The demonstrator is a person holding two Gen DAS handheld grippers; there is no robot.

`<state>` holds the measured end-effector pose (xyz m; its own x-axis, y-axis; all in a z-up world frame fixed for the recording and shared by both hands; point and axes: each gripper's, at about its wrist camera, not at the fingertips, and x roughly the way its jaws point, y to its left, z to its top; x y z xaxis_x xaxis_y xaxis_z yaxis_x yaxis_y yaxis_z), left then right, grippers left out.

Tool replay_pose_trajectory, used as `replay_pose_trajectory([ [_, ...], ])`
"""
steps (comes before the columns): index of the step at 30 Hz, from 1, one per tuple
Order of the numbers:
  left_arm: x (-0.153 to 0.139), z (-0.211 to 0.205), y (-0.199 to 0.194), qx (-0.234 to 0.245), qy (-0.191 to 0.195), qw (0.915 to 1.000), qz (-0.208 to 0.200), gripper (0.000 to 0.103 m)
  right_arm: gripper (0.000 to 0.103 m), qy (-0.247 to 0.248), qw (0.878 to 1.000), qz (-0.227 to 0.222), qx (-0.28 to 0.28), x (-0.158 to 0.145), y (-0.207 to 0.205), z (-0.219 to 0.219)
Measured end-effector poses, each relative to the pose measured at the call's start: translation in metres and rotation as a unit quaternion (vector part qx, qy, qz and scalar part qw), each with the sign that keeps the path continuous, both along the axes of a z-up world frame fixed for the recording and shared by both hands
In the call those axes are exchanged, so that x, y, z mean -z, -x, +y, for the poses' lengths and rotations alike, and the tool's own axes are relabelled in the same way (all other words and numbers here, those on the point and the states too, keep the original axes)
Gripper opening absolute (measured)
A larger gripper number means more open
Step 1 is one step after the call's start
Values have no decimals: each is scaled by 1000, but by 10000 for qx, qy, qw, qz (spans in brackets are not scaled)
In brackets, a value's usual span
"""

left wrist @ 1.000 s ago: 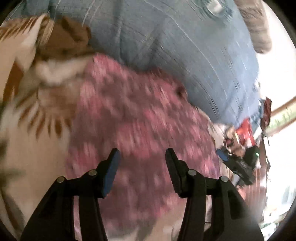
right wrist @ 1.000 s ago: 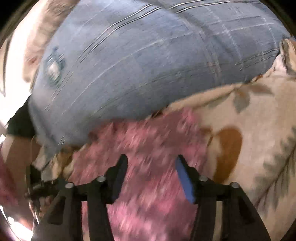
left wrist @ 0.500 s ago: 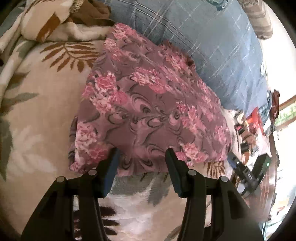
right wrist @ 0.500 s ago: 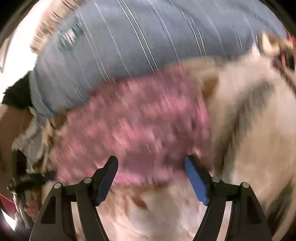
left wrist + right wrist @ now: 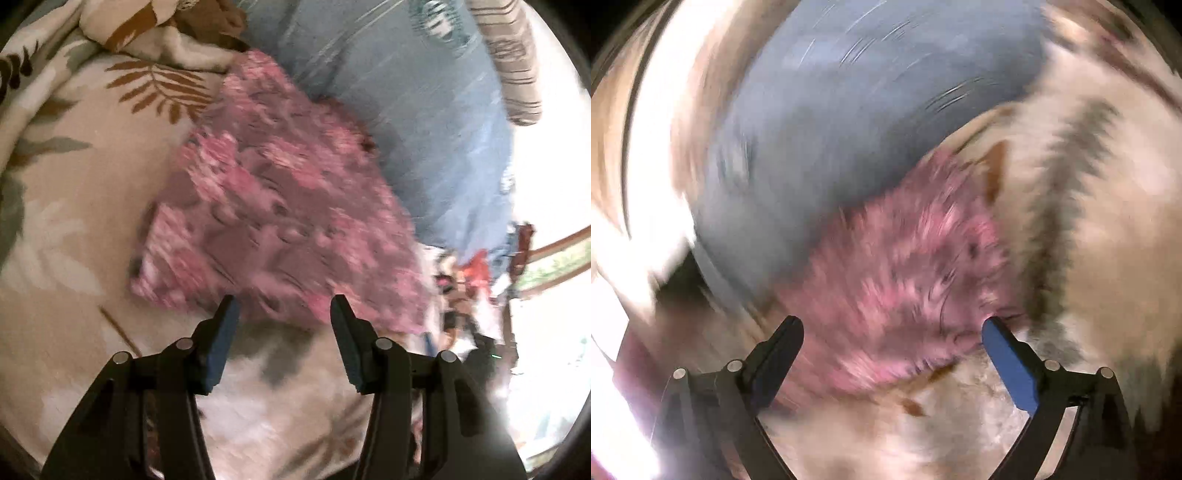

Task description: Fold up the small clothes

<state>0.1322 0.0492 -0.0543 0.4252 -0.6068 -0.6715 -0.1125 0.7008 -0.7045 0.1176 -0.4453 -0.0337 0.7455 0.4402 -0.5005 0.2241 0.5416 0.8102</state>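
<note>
A pink and mauve floral garment (image 5: 280,229) lies folded flat on a cream bedspread with a leaf print (image 5: 74,206), its far edge against a blue plaid pillow (image 5: 424,122). My left gripper (image 5: 284,314) is open and empty, just short of the garment's near edge. In the right wrist view, which is heavily blurred, the same garment (image 5: 905,280) lies ahead of my right gripper (image 5: 892,328), which is wide open and empty at the garment's near edge.
A bunched cream and brown cloth (image 5: 166,33) lies at the far left. A striped cushion (image 5: 513,59) sits behind the blue pillow (image 5: 849,129). Cluttered items (image 5: 476,295) and a bright window are to the right, beyond the bed's edge.
Both grippers have pulled back from over the garment to its near edge. The right gripper has opened wider and is swinging fast. The garment stays flat on the bed.
</note>
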Motion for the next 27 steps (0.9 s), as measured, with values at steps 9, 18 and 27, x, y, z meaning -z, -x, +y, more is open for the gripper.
replay_pose_trajectory([
  [9, -4, -6, 15, 49, 89, 9999, -118, 52, 81, 578, 9975, 227, -335, 8, -17, 20],
  [18, 10, 19, 16, -412, -99, 9989, 205, 53, 0, 1086, 9919, -465, 469, -28, -6, -15],
  [27, 17, 12, 4, -550, 229, 9978, 276, 67, 27, -433, 9979, 113, 466, 15, -1, -38],
])
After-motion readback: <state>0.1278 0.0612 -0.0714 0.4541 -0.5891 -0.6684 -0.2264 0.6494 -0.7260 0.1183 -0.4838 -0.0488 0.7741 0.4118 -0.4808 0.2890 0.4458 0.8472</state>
